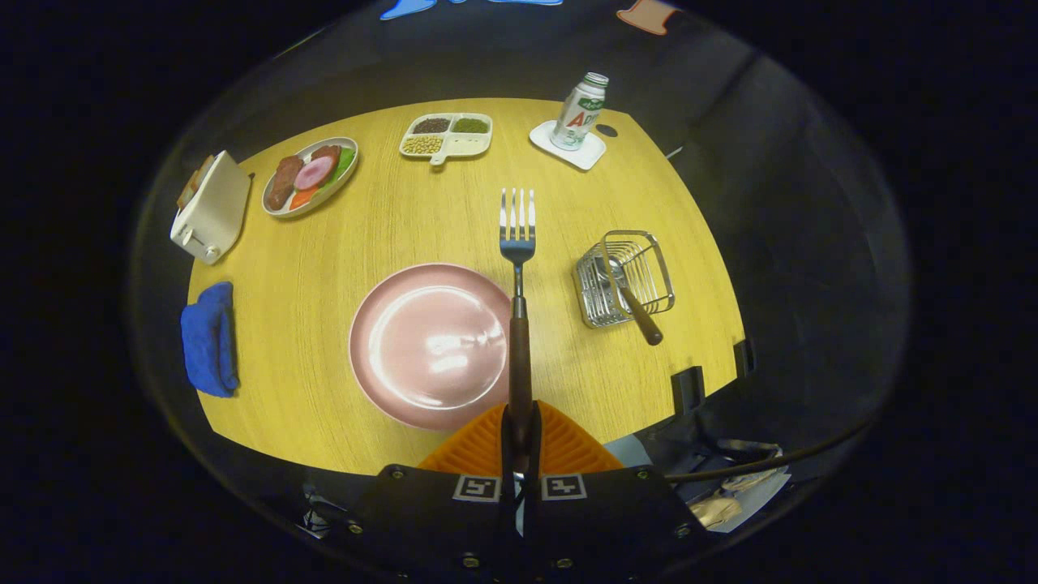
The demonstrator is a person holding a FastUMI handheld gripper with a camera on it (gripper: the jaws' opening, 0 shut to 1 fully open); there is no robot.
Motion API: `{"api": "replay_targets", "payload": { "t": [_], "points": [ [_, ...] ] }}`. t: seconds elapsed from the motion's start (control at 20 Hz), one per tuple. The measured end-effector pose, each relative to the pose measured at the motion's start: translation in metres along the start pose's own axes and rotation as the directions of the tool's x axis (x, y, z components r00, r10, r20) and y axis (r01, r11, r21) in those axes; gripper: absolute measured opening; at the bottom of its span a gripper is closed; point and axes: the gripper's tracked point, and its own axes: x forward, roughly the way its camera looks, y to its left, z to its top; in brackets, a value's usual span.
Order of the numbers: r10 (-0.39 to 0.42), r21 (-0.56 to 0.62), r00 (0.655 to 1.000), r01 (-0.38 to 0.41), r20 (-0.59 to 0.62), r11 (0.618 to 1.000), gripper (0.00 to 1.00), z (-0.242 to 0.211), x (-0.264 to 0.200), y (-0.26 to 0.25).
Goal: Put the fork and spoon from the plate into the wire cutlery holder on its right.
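Two orange ribbed fingers (478, 446) of the tool (520, 442) are drawn in close together, and both press on the dark handle of the fork (518, 268), so the tool holds it with almost no gap left. The fork runs straight ahead from the fingers, tines pointing away, and it looks lifted above the yellow wooden bench (389, 227). Its handle crosses the right rim of the pink plate (431, 345), and its tines show past the plate's far edge.

The plate lies just ahead of the fingers and a little to their left, with nothing on it. The wire cutlery holder (624, 280) stands on the bench to the right of the plate and of the fork, apart from both. The spoon (628, 296) is already in the holder, bowl down inside the wires and dark handle leaning out over the near rim.

Farther off, beyond the fork's tines, a divided tray of beans and grains (447, 135) sits by the far edge, with a white bottle (579, 113) on a white coaster (568, 146) to its right. To the left are an oval dish of toy food (310, 175), a white toaster (211, 208) and a blue cloth (209, 339).
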Motion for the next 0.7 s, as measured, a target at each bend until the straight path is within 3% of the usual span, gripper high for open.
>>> {"api": "replay_targets", "payload": {
  "t": [0.4, 0.7],
  "points": [
    [-0.084, 0.115, 0.996, 0.089, -0.043, 0.989, 0.04, 0.008, -0.002, -0.081],
    [-0.094, 0.132, 0.989, 0.108, -0.112, 0.985, 0.04, -0.001, 0.019, -0.113]
  ]
}}
